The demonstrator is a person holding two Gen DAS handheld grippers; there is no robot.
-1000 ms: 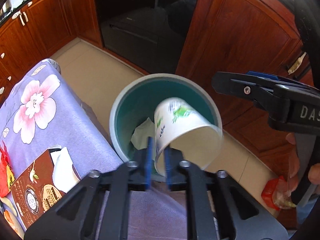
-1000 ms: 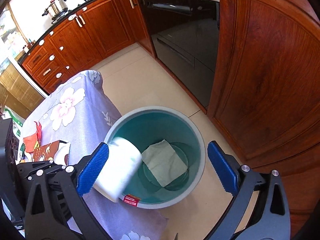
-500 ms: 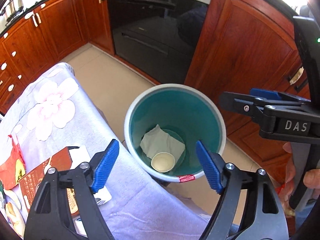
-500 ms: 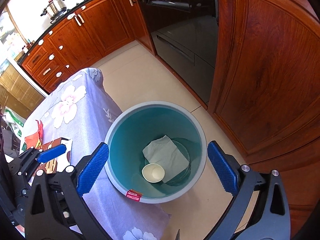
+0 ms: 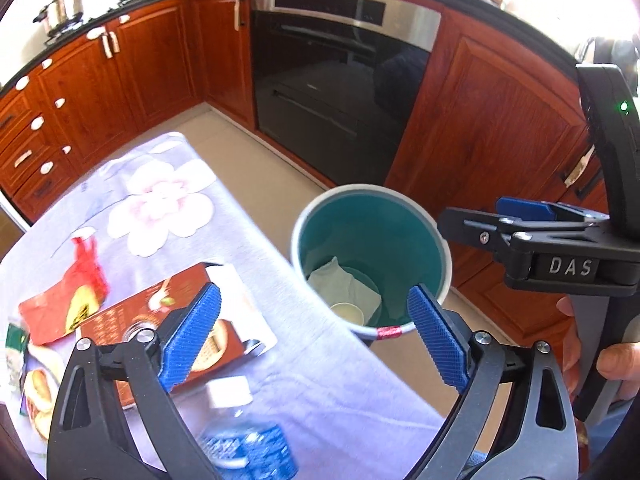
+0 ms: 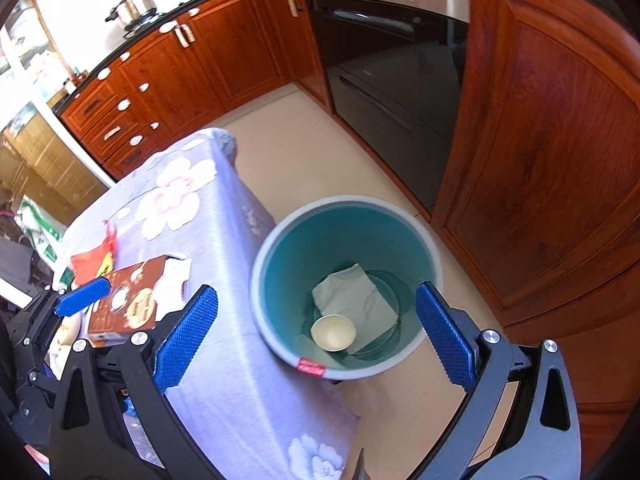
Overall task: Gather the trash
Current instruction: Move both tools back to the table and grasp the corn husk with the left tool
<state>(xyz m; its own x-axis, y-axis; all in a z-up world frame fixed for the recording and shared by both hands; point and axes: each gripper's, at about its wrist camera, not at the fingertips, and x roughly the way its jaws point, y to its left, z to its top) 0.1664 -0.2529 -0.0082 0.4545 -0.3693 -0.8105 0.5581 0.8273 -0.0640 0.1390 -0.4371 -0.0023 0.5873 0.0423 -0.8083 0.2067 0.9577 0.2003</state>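
Observation:
A teal bin (image 5: pixel 372 236) (image 6: pixel 344 280) stands on the floor by the table's edge. Inside lie a white paper cup (image 6: pixel 333 333) (image 5: pixel 347 313) and a pale napkin (image 6: pixel 356 300). My left gripper (image 5: pixel 316 334) is open and empty above the table's edge next to the bin. My right gripper (image 6: pixel 316 336) is open and empty above the bin; it also shows in the left wrist view (image 5: pixel 520 212). On the table lie a brown box (image 5: pixel 176 320) (image 6: pixel 132 304), a red wrapper (image 5: pixel 64 300) (image 6: pixel 94 262), a water bottle (image 5: pixel 244 436) and food packets (image 5: pixel 32 396).
The table has a lilac floral cloth (image 6: pixel 192 208). Wooden cabinets (image 6: pixel 540 160) and a black oven (image 6: pixel 384 60) stand behind the bin. Beige floor (image 6: pixel 320 160) lies between them and the table. A tissue (image 6: pixel 176 276) lies under the brown box.
My left gripper opened and let the paper cup drop into the bin, then drew back over the table. My right gripper stayed open above the bin.

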